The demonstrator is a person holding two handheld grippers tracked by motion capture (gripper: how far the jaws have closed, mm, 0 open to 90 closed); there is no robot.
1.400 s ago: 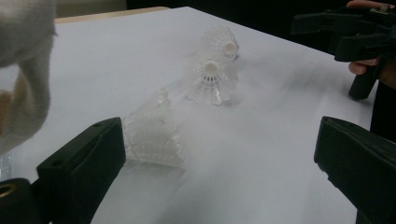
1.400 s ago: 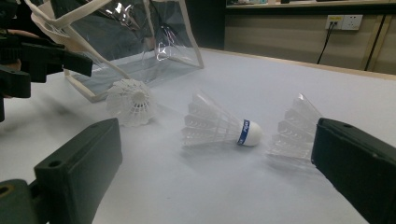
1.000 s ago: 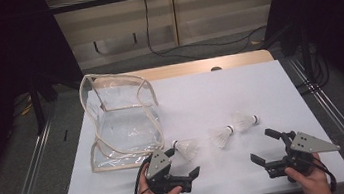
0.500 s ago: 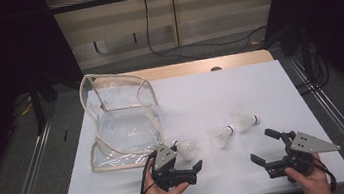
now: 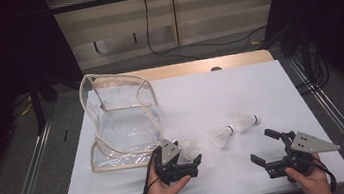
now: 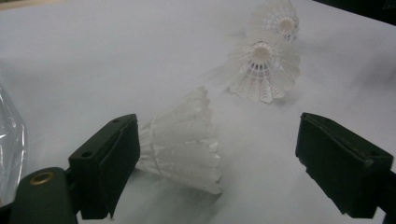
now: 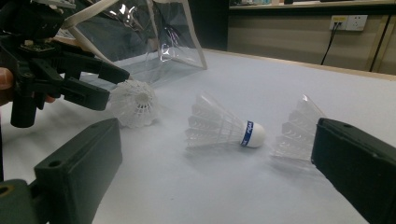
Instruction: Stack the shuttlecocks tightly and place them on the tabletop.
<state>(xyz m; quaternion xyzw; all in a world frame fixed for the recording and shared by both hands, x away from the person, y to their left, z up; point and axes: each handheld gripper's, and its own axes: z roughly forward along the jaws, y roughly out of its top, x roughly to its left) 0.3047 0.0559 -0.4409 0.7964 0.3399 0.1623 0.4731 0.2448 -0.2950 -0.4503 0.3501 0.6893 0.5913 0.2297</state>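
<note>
Beside the bag (image 5: 123, 126), left gripper (image 5: 186, 163) straddles shuttlecock (image 5: 189, 149).

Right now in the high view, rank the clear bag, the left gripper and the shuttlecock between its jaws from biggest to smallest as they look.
1. Clear bag, by far the largest.
2. Left gripper, much smaller, though it sits nearer the camera, which flatters it.
3. Shuttlecock between its open jaws, smallest; the gripper hides part of it, so its full extent is unsure.
</note>
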